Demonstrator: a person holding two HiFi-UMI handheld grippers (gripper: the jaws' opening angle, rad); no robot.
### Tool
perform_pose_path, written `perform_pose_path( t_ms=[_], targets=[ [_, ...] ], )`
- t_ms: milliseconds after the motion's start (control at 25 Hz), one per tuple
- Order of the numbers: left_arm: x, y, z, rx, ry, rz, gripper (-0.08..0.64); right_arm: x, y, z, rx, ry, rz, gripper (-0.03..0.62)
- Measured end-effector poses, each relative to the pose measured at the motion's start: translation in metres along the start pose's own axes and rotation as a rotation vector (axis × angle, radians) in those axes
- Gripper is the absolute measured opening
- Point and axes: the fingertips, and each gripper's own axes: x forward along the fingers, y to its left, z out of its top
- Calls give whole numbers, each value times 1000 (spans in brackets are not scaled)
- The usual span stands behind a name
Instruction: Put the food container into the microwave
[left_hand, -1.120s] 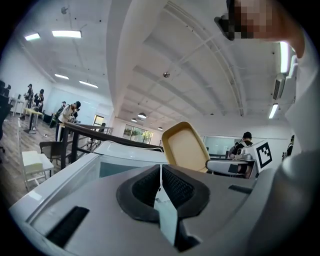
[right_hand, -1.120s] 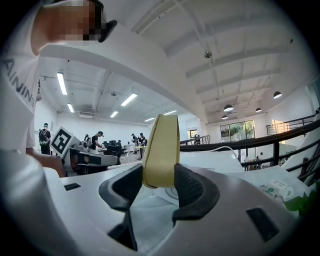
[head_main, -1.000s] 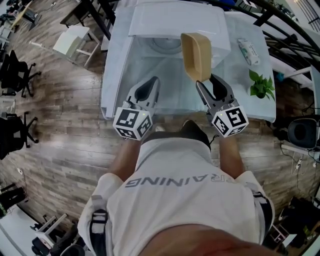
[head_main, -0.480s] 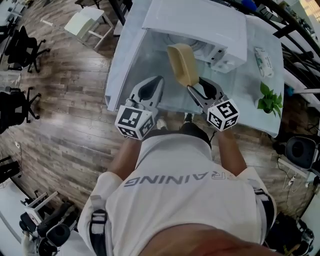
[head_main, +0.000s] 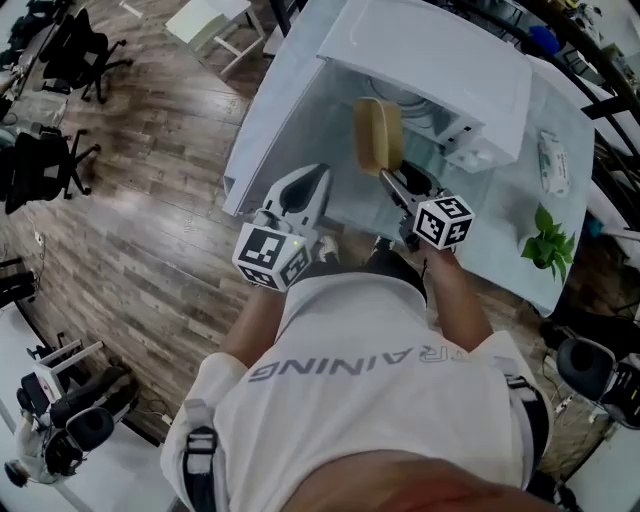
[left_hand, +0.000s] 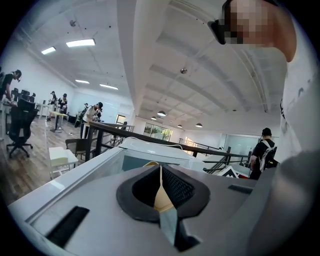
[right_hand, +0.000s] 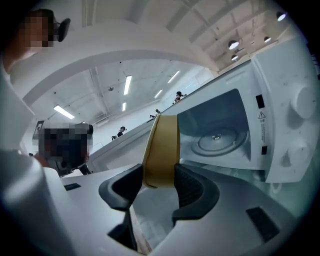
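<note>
Tan food container (right_hand: 161, 145) gripped by right hand-held gripper (right_hand: 159, 179), left hand-held gripper (left_hand: 161, 186) closed, plant (head_main: 553, 240) only in head view

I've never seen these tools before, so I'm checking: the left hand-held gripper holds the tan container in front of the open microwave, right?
Not quite. The right hand-held gripper holds the tan container, not the left hand-held gripper, whose jaws are together. The right gripper view shows its jaws clamped on the container in front of the open microwave.
</note>
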Motion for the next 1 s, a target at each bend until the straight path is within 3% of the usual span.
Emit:
perform_pose_path(
  t_ms=[480, 1000],
  targets=[
    [6, 0, -7, -28, 23, 50, 40, 51, -30, 11, 176, -60, 43, 210],
    [9, 5, -13, -36, 34, 70, 40, 85, -82, 39, 328, -186, -55, 210]
  ],
)
